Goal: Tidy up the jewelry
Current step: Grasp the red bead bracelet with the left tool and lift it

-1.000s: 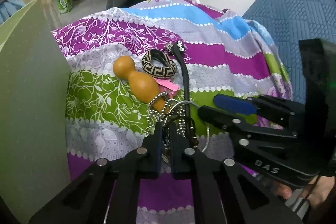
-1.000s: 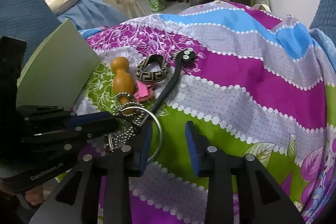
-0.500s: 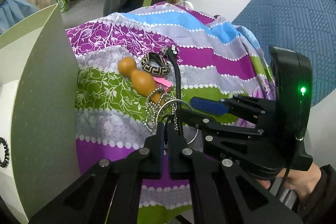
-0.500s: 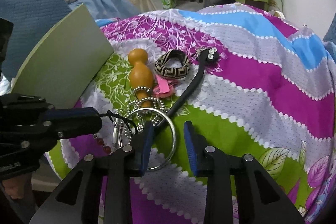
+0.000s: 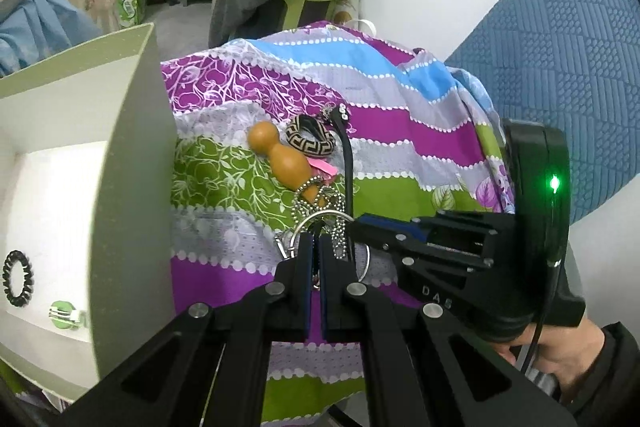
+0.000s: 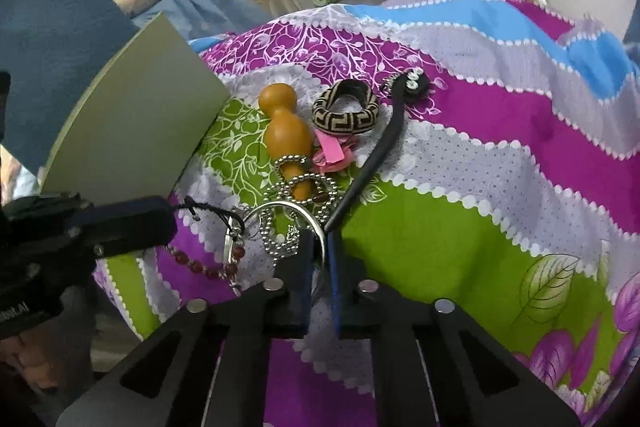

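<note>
Since a second ago the left gripper (image 5: 314, 247) has lifted and drawn back, so the open box (image 5: 132, 187) now fills the left of its view, and the right gripper (image 6: 320, 247) has brought its fingers from apart to together on the silver bangle (image 6: 280, 207). In the left wrist view, at nine o'clock, the box's white floor holds a black coil hair tie (image 5: 18, 278) and, toward eight o'clock, a small green-and-silver piece (image 5: 62, 315). The box stands at the edge of the table draped in a striped floral cloth (image 5: 400, 131). Near the centre lie the jewelry pieces: an orange gourd pendant (image 5: 280, 159), just to its right a patterned black-and-tan ring-shaped bracelet (image 5: 312, 143), a pink clip (image 5: 324, 167) under them, and a black strap (image 5: 348, 163) with a studded end running down toward six o'clock. Below the gourd a silver ball chain (image 5: 316, 195) tangles with the bangle. The left fingers are pressed together on a dark cord; the right wrist view shows this cord (image 6: 212, 211) running from the left fingertip (image 6: 160, 215) to a string of red beads (image 6: 200, 265) that hangs off the cloth. At three o'clock in the left view the right gripper comes in sideways, a hand (image 5: 568, 351) in a dark sleeve holding it. In the right view its fingers clamp the bangle's rim at centre.
</note>
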Tool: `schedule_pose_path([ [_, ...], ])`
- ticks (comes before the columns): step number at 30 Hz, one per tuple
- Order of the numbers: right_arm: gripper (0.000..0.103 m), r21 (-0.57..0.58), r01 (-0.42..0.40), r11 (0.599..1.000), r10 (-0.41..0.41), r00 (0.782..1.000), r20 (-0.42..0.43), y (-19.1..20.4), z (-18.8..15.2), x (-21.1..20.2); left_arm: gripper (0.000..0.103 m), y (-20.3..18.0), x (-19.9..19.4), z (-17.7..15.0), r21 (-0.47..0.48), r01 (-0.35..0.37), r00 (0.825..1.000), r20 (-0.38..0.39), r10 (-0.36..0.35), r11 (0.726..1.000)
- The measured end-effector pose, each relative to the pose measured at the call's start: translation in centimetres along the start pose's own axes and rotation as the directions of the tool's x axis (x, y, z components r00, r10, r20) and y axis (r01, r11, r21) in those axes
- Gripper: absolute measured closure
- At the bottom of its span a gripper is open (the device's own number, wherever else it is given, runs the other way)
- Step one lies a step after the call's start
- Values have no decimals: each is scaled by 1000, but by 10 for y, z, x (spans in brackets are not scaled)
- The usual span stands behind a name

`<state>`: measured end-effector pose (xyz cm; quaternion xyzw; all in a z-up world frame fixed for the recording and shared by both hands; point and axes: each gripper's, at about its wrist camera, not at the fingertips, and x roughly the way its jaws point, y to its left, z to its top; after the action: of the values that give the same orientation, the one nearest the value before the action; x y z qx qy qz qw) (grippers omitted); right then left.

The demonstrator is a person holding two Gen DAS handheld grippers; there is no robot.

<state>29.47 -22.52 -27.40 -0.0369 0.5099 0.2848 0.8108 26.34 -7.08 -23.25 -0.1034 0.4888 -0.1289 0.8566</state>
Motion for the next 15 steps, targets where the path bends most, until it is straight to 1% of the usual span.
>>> schedule_pose_path([
  [2, 101, -1, 30, 1000, -30, 1000, -9, 2, -2, -2, 103, 0, -4, 0, 2, -2, 1000, 7, 2, 1000],
  [4, 101, 6, 60, 998, -60, 998, 3, 3, -5, -8, 103, 0, -9, 0, 2, 0, 1000, 14, 0, 1000],
  [8, 101, 23, 96, 995, -97, 993, 63, 8, -8, -30, 103, 0, -18, 0, 2, 1, 1000, 24, -2, 1000],
  [15, 101, 74, 142, 987, -152, 978, 140, 14, -7, -61, 103, 0, -42, 5, 0, 9, 998, 58, -9, 1000],
])
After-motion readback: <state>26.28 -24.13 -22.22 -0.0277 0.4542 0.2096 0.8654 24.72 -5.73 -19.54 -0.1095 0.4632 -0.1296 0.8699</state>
